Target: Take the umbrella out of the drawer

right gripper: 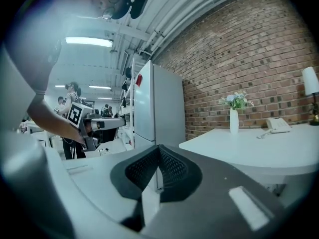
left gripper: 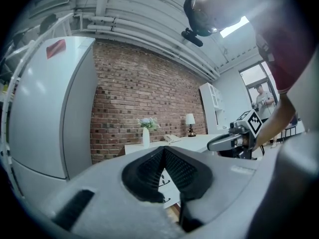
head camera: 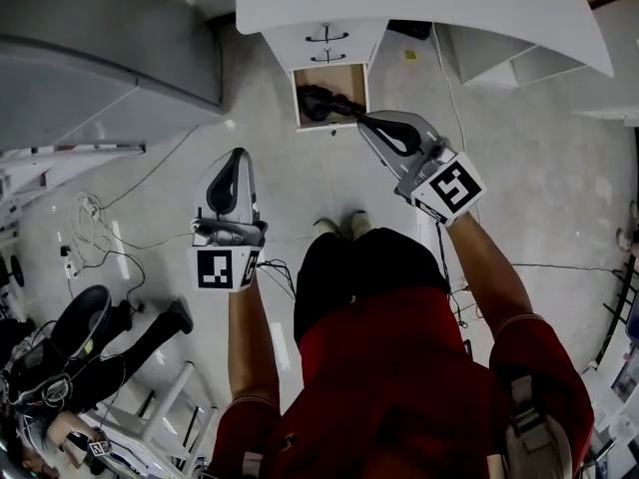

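Black folded umbrella [head camera: 321, 102] lay in open wooden drawer [head camera: 340, 76], long axis 10-to-4 o'clock, slimmer end toward 4, right gripper [head camera: 366, 122] just beside that end, jaws together, empty, left gripper [head camera: 237, 155] likewise, at drawer's 7 o'clock.

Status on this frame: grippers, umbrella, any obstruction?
Left gripper shut, empty; right gripper shut, empty. Black folded umbrella lying in open white drawer, ungripped. Nothing on top of it.

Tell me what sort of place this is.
Probably a lab or workshop dressed up as a home office. There is a brick wall, a fridge and a white desk with a vase, yet loose cables trail across the floor.
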`<state>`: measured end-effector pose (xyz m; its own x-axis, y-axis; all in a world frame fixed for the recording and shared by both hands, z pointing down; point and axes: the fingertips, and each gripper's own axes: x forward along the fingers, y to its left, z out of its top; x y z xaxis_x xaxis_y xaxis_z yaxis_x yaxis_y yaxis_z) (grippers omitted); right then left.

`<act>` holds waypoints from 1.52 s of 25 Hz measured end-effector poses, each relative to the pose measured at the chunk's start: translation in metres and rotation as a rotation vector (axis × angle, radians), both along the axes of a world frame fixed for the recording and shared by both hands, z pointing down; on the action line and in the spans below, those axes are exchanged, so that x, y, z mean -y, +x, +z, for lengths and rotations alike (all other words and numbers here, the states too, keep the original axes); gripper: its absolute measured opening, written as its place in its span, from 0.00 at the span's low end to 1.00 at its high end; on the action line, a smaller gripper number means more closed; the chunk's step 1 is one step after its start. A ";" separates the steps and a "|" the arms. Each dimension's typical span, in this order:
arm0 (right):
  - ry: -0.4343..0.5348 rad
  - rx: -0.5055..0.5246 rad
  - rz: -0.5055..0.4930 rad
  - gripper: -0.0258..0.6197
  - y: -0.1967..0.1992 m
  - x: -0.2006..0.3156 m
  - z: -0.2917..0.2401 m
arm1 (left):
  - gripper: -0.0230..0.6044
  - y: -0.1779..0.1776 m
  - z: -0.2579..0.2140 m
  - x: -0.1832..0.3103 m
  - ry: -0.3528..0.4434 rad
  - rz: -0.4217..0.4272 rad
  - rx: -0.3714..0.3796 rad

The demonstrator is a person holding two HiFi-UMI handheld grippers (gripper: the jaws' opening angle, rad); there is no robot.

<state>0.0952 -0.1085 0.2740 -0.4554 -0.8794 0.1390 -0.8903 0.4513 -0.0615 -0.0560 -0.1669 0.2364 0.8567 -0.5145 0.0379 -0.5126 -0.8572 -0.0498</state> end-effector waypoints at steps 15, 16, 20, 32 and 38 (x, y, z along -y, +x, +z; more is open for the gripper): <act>-0.029 -0.070 -0.031 0.06 -0.003 0.061 0.175 | 0.04 -0.008 0.165 0.058 -0.001 -0.002 0.006; -0.031 -0.077 -0.033 0.06 -0.003 0.066 0.186 | 0.04 -0.008 0.175 0.062 0.000 -0.003 0.003; -0.030 -0.096 -0.037 0.06 -0.003 0.085 0.227 | 0.04 -0.006 0.213 0.078 -0.002 -0.011 -0.009; -0.032 -0.191 -0.092 0.06 -0.006 0.135 0.359 | 0.04 0.006 0.339 0.123 0.009 -0.017 -0.080; -0.008 -0.221 -0.089 0.06 -0.003 0.145 0.414 | 0.04 0.010 0.394 0.132 0.031 -0.012 -0.096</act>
<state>0.0925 -0.2531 0.6876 -0.4887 -0.8356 0.2510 -0.8392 0.5288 0.1265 -0.0460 -0.2988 0.6306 0.8494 -0.5243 -0.0597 -0.5264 -0.8498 -0.0263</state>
